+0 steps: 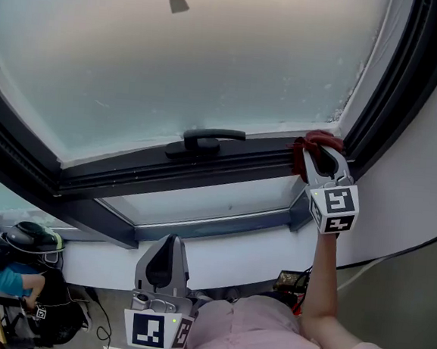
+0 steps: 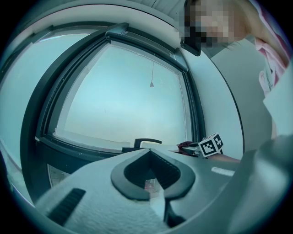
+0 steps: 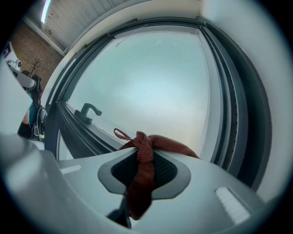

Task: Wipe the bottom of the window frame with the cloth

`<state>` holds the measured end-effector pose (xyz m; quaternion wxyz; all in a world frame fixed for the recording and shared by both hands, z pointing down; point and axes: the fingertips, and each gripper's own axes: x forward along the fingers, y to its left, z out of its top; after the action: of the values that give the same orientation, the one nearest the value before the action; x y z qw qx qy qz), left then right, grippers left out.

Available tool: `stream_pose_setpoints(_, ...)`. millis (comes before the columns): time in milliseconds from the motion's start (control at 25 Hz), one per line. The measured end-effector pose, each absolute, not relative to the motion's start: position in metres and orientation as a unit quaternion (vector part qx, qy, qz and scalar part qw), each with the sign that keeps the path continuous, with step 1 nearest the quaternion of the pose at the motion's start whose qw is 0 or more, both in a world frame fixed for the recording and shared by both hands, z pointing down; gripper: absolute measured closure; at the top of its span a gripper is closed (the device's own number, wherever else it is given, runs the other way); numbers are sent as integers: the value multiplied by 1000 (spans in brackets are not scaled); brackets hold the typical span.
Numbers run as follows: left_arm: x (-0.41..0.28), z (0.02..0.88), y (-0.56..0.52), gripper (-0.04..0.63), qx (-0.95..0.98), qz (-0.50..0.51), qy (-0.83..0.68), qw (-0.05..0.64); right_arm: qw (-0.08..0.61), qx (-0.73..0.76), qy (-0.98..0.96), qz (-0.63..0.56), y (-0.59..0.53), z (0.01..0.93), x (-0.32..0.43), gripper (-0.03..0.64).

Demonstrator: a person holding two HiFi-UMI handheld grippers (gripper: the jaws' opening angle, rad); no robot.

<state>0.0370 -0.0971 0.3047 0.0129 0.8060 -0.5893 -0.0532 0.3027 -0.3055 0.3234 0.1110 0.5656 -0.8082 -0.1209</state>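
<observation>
The right claw [image 1: 321,153] was clamped on the red cloth [image 1: 313,142], seemingly pressed into the right corner of the window frame [image 1: 242,167]. The left claw [image 1: 164,258] hung closed, empty. Steady pressure, dragging left towards the handle [image 1: 206,140], would serve best.

Rust-red cloth [image 3: 145,151] pinched in the right tongs [image 3: 142,160]: coarse looped fabric, matt. Right tongs and left tongs [image 2: 149,173]: smooth grey plastic shells, faint sheen, black ribbed rubbery pads [image 3: 165,172]. Just under the right tongs, window frame [image 1: 127,171]: dark, smooth, matt, looks like metal. Beyond the tongs, glass [image 1: 198,62]: hazy, frosted-looking. Right of the right tongs, wall [image 1: 423,180]: white, smooth, matt.
</observation>
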Motion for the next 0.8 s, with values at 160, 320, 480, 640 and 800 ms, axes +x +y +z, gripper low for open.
stream_pose_setpoints(160, 34, 305, -98, 601, 805, -54, -591, 13, 109, 579, -800, -115, -308, 324, 316, 538)
stream_pose_setpoints(320, 31, 306, -98, 601, 803, -54, -594, 15, 105, 594, -790, -110, -310, 324, 332, 538)
stream_pose_setpoints(480, 26, 306, -99, 601, 800, -54, -598, 15, 98, 606, -782, -103, -313, 324, 347, 538)
stream_pose_setpoints(640, 22, 306, -99, 601, 797, -55, -601, 14, 92, 611, -780, -100, -314, 324, 353, 538)
stream_pose_setpoints(800, 18, 306, -98, 601, 795, -56, -604, 14, 67, 618, -779, -80, -314, 323, 356, 537)
